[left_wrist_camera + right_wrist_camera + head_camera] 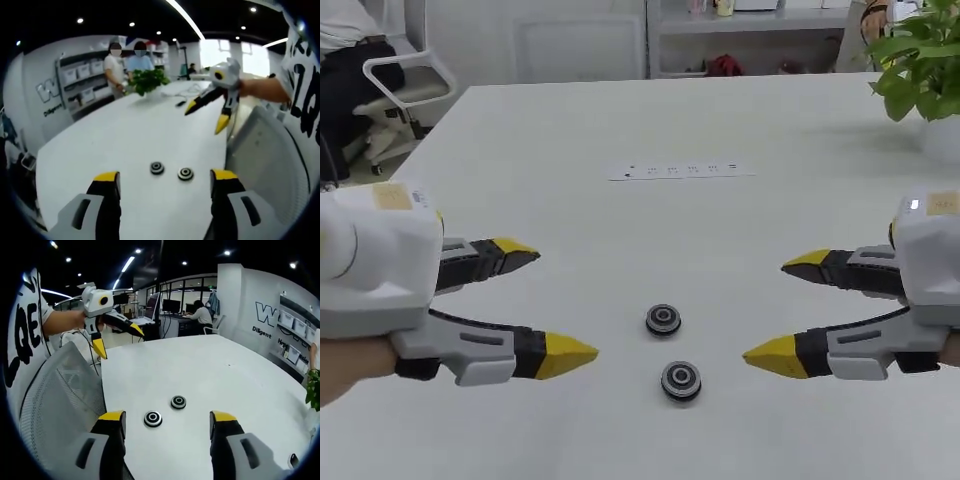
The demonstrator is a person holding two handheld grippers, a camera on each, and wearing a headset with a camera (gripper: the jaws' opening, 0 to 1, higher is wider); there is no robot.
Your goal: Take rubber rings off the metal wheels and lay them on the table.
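The far wheel (663,320) and near wheel (681,381) lie close together on the table (620,130), rubber rings (650,320) on, with the left gripper (565,302) and right gripper (765,309) gaping wide either side, and a clumsy jaw nudge could send one skidding away.

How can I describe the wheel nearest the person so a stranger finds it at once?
On the white table, look between the yellow tips of the left gripper and the right gripper. Two small dark-ringed wheels lie there. The near wheel is closer to the person, slightly right of the far wheel.
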